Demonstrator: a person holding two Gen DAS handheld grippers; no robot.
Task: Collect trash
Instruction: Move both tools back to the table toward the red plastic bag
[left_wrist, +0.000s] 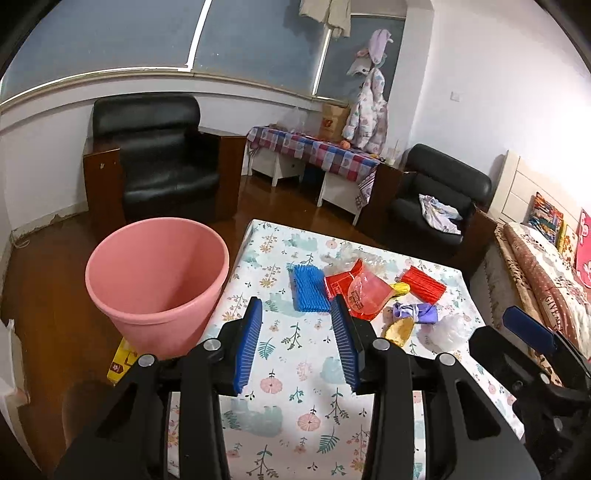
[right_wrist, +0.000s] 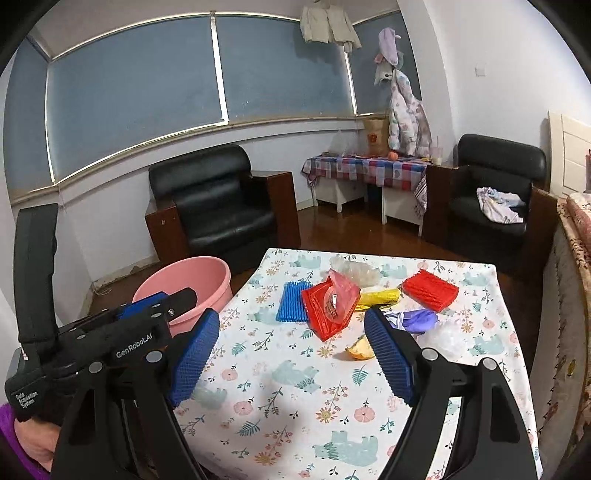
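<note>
Clear plastic scraps (right_wrist: 445, 338) beside the red wrapper (right_wrist: 330, 304) are washed out, hard to tell apart from the cloth. Right gripper's far finger covers part of the purple glove (right_wrist: 421, 318) and orange peel (right_wrist: 360, 349). Yellow box (left_wrist: 120, 363) mostly hidden under the bin (left_wrist: 159, 280).

Left gripper (left_wrist: 298, 347): level over the table (left_wrist: 295, 406), short of the red wrapper, jaws wide apart, nothing held. Right gripper (right_wrist: 291, 356): same, jaws wide, empty, aimed at the wrapper.

Trash sits on the far half of the table: blue pad (right_wrist: 293, 302) left of the wrapper, yellow wrapper (right_wrist: 380, 295) and red pad (right_wrist: 430, 290) to its right. Bin is on the floor off the table's left edge.
</note>
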